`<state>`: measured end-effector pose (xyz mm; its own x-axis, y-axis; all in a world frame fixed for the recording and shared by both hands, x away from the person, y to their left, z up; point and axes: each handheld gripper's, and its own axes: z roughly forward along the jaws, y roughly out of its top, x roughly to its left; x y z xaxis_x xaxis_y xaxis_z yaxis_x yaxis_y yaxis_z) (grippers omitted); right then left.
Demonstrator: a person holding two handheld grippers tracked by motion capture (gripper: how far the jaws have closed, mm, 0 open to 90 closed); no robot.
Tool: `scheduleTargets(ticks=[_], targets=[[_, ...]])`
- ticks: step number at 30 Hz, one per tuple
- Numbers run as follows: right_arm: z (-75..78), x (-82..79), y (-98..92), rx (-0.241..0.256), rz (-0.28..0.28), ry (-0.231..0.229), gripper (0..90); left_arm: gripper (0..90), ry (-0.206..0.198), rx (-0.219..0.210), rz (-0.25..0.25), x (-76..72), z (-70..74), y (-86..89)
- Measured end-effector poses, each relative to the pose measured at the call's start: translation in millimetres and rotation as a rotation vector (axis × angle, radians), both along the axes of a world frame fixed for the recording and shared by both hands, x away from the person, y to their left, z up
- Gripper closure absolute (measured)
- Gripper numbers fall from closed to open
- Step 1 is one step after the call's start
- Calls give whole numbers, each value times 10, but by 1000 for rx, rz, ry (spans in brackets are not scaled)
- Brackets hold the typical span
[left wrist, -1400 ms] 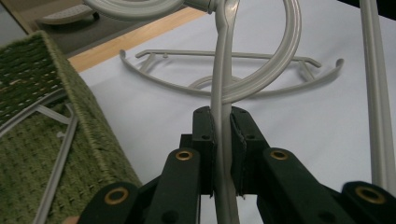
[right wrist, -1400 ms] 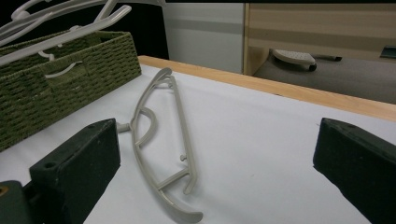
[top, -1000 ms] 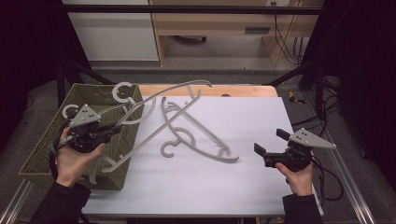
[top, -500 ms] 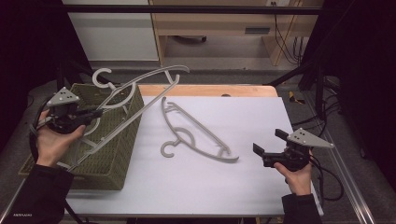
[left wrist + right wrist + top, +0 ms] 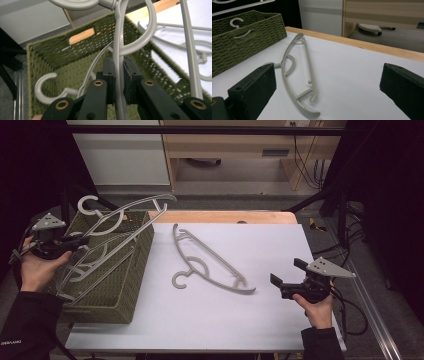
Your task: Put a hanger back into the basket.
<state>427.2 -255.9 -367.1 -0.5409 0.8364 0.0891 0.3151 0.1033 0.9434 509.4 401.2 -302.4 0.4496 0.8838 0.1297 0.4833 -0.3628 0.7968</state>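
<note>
My left gripper (image 5: pixel 80 240) is shut on a grey plastic hanger (image 5: pixel 131 210) and holds it tilted in the air above the green woven basket (image 5: pixel 117 292). In the left gripper view the jaws (image 5: pixel 119 63) pinch the hanger's thin bar (image 5: pixel 117 37) just below its hook. A second hanger (image 5: pixel 47 88) lies inside the basket (image 5: pixel 50 51). A third grey hanger (image 5: pixel 210 264) lies flat on the white table top (image 5: pixel 280 237), between the basket and my right gripper (image 5: pixel 286 273). That gripper is open and holds nothing; the hanger (image 5: pixel 297 75) lies ahead of its jaws (image 5: pixel 328 75).
The basket (image 5: pixel 249 42) stands at the table's left edge. A wooden strip (image 5: pixel 225 216) runs along the far edge. Black frame posts (image 5: pixel 345 195) stand at the right, and a metal rail (image 5: pixel 372 320) lines the right side.
My left gripper has lifted one hanger off the table and carried it left, over the basket. The right gripper has stayed where it was, open.
</note>
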Motion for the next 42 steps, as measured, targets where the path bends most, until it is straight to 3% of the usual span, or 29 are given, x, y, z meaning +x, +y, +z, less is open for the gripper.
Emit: scheduleTargets(ticks=[11,18,24,26,31,36,40,42], targets=[[-19,15,5,-4,0,8,9,818,20,-5,71,12,-174,396],[-21,19,8,-3,-3,9,9,818,45,21,121,-21,-295,618],[-27,24,9,-7,0,11,9,818,48,2,138,-70,-324,775],[-25,23,10,0,0,9,9,818,55,25,134,-90,-328,814],[-28,26,10,-7,1,10,9,817,78,65,145,-76,-394,813],[-35,30,21,-9,-1,16,9,818,92,120,125,-2,-468,678],[-37,30,15,-14,0,11,9,817,99,126,129,22,-536,587],[-33,26,8,-13,4,9,9,817,109,92,134,3,-583,613]])
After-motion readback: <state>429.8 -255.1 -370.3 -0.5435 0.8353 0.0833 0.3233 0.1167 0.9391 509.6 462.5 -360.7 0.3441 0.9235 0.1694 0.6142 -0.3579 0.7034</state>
